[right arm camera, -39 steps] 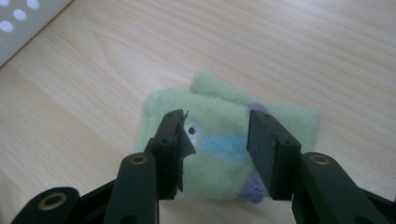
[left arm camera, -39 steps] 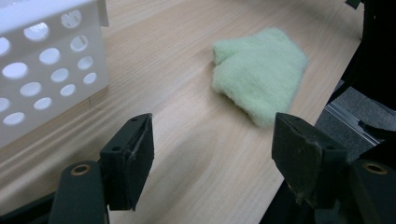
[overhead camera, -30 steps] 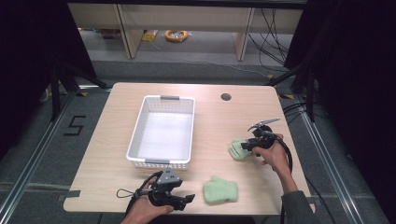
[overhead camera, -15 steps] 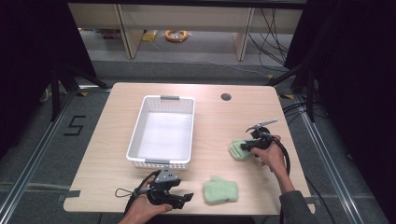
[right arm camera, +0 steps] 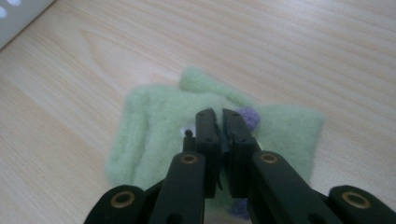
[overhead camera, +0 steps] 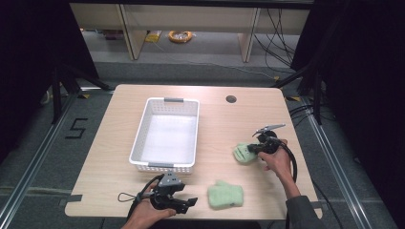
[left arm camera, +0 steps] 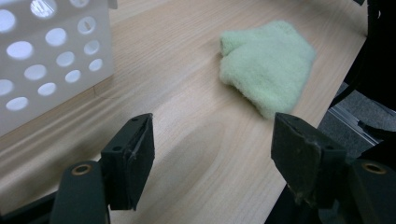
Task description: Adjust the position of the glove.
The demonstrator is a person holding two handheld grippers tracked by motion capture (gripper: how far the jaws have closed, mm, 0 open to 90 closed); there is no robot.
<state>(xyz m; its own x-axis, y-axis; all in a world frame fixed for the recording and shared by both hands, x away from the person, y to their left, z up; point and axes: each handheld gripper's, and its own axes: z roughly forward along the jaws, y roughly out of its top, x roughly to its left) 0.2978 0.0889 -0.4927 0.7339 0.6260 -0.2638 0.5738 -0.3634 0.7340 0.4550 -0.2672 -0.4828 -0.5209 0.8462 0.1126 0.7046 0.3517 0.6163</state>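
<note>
Jaws of the right gripper (right arm camera: pixel 220 122) have just been closing and now stand pinched together over the green mitten (right arm camera: pixel 149 135) on the table's (overhead camera: pixel 219 114) right side; they seem to nip a fold of its fleece, though the pads hide the contact. A purple patch (right arm camera: pixel 250 116) shows beside the tips. The left gripper (left arm camera: pixel 212 158) stands wide open with nothing between its jaws, low over the wood at the near edge, near a second green mitten (left arm camera: pixel 266 60). The white basket (overhead camera: pixel 165 164) sits mid-table, apart from both mittens.
</note>
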